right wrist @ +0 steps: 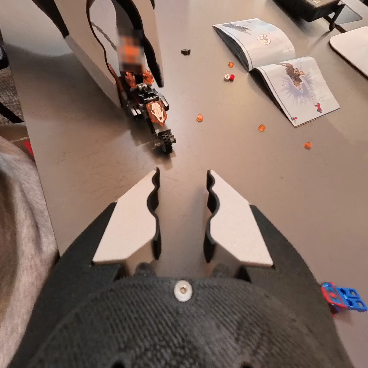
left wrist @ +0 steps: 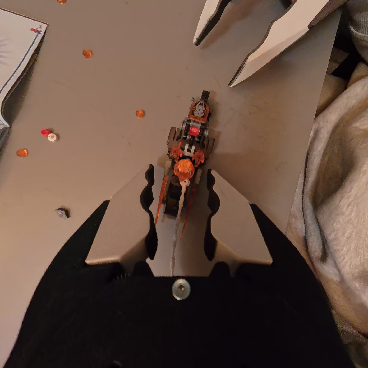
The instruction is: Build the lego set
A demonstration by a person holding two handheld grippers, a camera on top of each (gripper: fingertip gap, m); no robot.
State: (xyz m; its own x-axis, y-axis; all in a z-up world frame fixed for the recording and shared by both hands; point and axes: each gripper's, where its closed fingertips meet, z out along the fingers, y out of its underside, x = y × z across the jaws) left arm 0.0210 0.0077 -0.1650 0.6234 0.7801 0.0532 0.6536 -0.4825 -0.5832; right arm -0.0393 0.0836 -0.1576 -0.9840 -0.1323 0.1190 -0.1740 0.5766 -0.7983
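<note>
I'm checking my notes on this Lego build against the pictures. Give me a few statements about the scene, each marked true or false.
1. The Lego motorcycle sits between the fingers of the left hand-held gripper. True.
2. The right hand-held gripper is shut on a loose piece. False: it is open with nothing between its fingers.
3. The instruction booklet lies closed on the table. False: it lies open.
4. Several small orange round pieces are scattered on the table. True.
5. A blue Lego piece is attached to the motorcycle. False: it lies apart, beside the right hand-held gripper's body.
</note>
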